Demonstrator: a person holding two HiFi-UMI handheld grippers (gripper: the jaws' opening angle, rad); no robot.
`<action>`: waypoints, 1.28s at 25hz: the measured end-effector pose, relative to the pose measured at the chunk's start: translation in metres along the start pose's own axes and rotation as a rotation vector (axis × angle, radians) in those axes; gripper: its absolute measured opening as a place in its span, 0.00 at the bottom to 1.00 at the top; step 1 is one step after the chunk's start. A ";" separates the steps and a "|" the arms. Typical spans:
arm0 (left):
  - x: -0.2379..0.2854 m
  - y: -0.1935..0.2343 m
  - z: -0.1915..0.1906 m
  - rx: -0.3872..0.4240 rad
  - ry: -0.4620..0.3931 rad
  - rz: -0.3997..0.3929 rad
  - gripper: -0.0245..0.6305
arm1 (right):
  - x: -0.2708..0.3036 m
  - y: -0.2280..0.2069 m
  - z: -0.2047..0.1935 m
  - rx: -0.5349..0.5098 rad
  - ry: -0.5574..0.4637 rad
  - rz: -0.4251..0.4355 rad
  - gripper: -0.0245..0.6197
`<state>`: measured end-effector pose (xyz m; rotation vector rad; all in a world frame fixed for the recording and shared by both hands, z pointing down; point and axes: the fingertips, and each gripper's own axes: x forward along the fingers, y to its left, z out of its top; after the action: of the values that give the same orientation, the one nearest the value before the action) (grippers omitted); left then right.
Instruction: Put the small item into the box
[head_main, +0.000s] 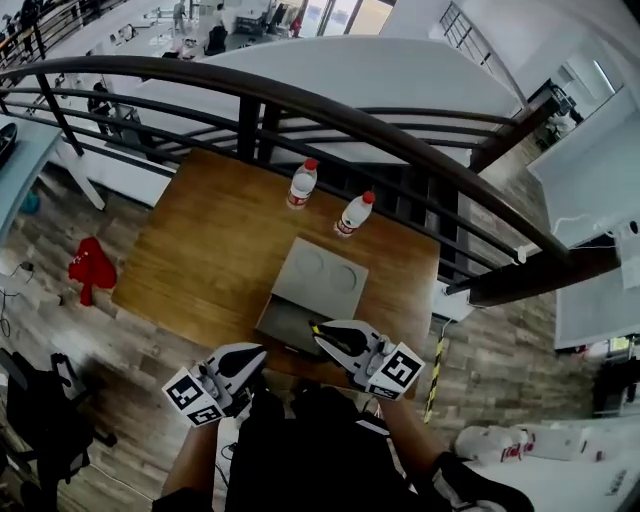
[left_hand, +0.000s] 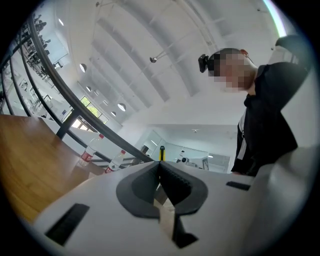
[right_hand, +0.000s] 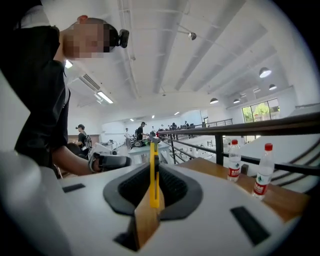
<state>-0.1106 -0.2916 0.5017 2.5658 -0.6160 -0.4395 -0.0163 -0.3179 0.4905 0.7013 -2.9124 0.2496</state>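
A grey box (head_main: 297, 327) lies open near the front edge of the wooden table (head_main: 210, 250), its lid (head_main: 322, 274) folded back behind it. My right gripper (head_main: 318, 330) hovers over the box's front right corner. In the right gripper view, my right gripper (right_hand: 154, 161) is shut on a thin yellow item (right_hand: 152, 172) that stands upright between the jaws. My left gripper (head_main: 256, 353) is held just off the table's front edge, left of the box. In the left gripper view, my left gripper (left_hand: 160, 166) is shut with nothing in it.
Two plastic water bottles (head_main: 301, 184) (head_main: 354, 214) with red caps stand at the table's far edge, before a dark railing (head_main: 300, 100). A red object (head_main: 90, 268) lies on the floor to the left, and a black bag (head_main: 40, 420) sits nearer me.
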 end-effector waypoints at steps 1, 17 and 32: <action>-0.003 0.006 -0.002 -0.006 0.000 0.006 0.06 | 0.010 -0.002 -0.006 -0.008 0.023 0.003 0.13; -0.026 0.048 -0.055 -0.113 -0.011 0.131 0.06 | 0.069 -0.019 -0.128 -0.053 0.359 0.062 0.13; -0.060 0.052 -0.088 -0.177 -0.036 0.205 0.06 | 0.091 -0.031 -0.207 -0.081 0.582 0.058 0.13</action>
<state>-0.1446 -0.2718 0.6138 2.3048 -0.8062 -0.4492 -0.0627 -0.3454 0.7122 0.4373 -2.3723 0.2834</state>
